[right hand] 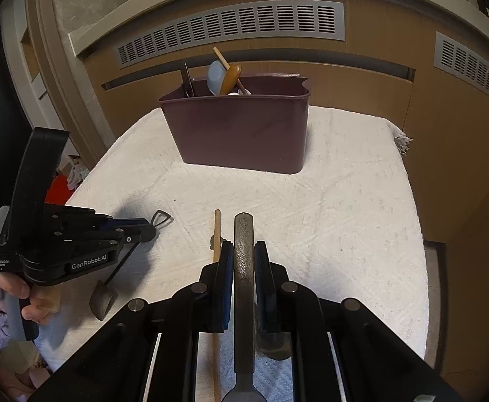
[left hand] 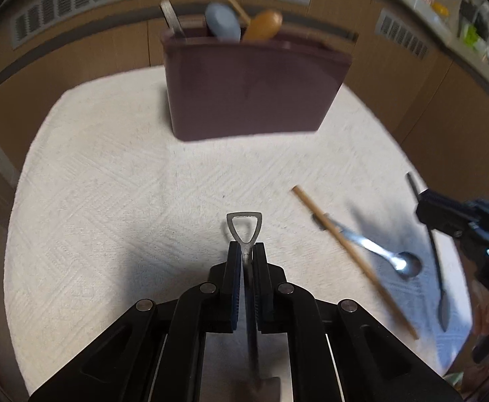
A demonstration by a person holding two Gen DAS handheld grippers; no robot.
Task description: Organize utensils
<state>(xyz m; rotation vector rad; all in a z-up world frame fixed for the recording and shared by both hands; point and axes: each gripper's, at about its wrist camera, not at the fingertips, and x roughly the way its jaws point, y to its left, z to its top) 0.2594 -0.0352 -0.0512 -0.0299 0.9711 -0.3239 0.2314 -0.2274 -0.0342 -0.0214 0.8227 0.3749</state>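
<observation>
The utensil bin (right hand: 241, 130) is a dull plum-maroon, plain all over. Sticking out of it are a pale blue spoon (left hand: 222, 23) and an amber-brown wooden spoon (left hand: 264, 26). The towel (right hand: 328, 201) beneath is off-white with a woven diamond texture — fringed at one corner. A tan wooden chopstick (left hand: 351, 258) crosses a shiny silver spoon (left hand: 385, 256). Both grippers are black with dark blue pads (left hand: 235, 288). The cabinet front (right hand: 361, 80) is light brown — its vent grilles (right hand: 231, 26) grey.
</observation>
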